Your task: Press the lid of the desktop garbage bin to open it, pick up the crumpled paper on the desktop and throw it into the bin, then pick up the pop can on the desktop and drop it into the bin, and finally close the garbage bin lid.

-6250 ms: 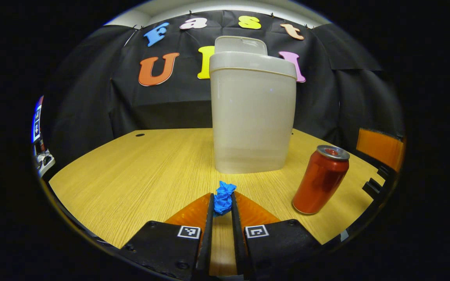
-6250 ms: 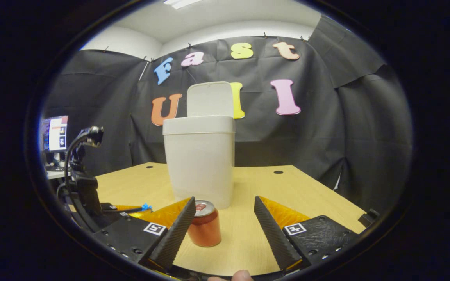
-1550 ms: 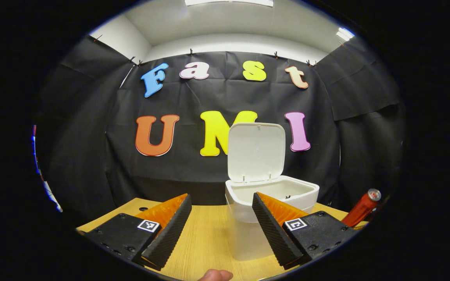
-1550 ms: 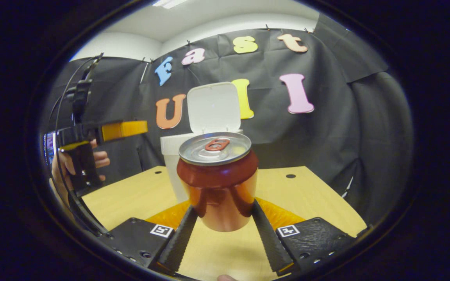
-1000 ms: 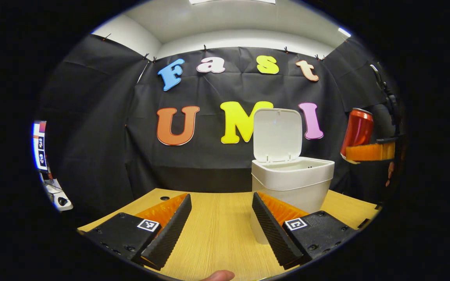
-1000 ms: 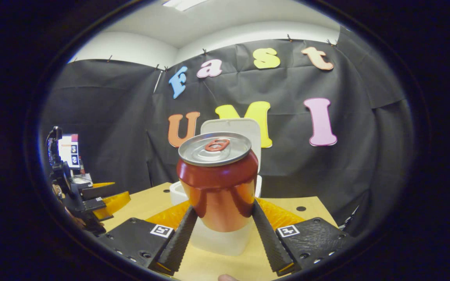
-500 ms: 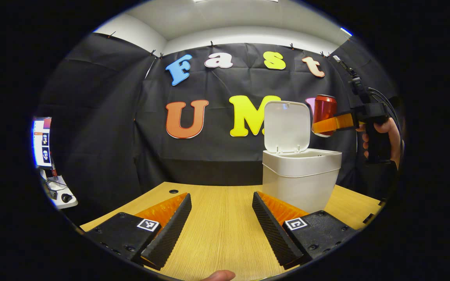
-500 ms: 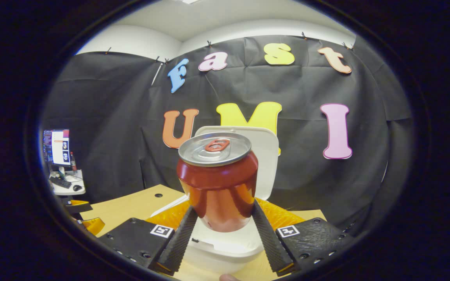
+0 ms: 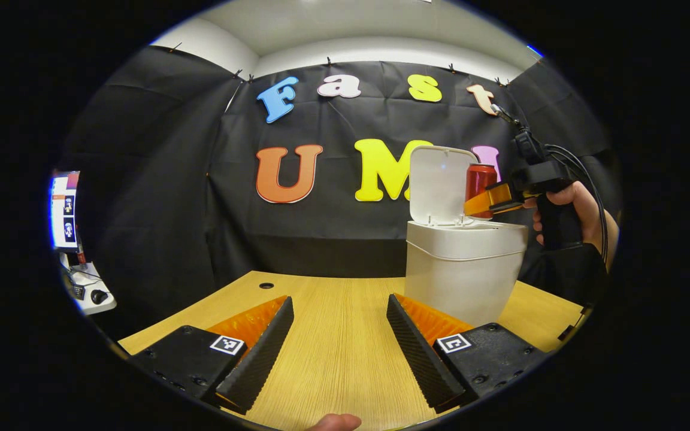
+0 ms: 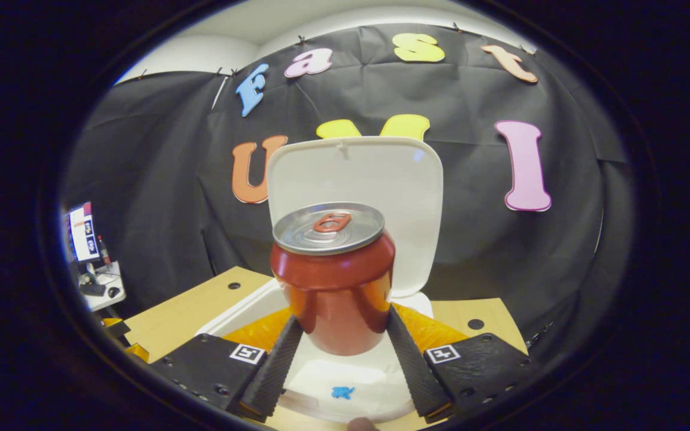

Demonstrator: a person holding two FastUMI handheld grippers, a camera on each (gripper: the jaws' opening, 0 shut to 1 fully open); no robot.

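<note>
The bin (image 9: 466, 263) is white with a squarish body, and it stands on the wooden table (image 9: 333, 347) with its lid (image 10: 357, 197) swung up and upright at the back edge. In the right gripper view, the right gripper (image 10: 342, 341) is clamped on the can (image 10: 333, 275), both fingers pressing its lower sides, and holds it upright directly above the bin's open mouth. The can is glossy red with a silver top and a red pull tab. Down inside the bin, on its pale floor, lies the paper (image 10: 342, 392), a small crumpled blue scrap. In the left gripper view, the can (image 9: 480, 182) sits just in front of the raised lid, held by the right gripper (image 9: 489, 200) in a hand (image 9: 572, 206). The left gripper (image 9: 339, 341) hovers over the table to the left of the bin, fingers spread apart with nothing between them.
</note>
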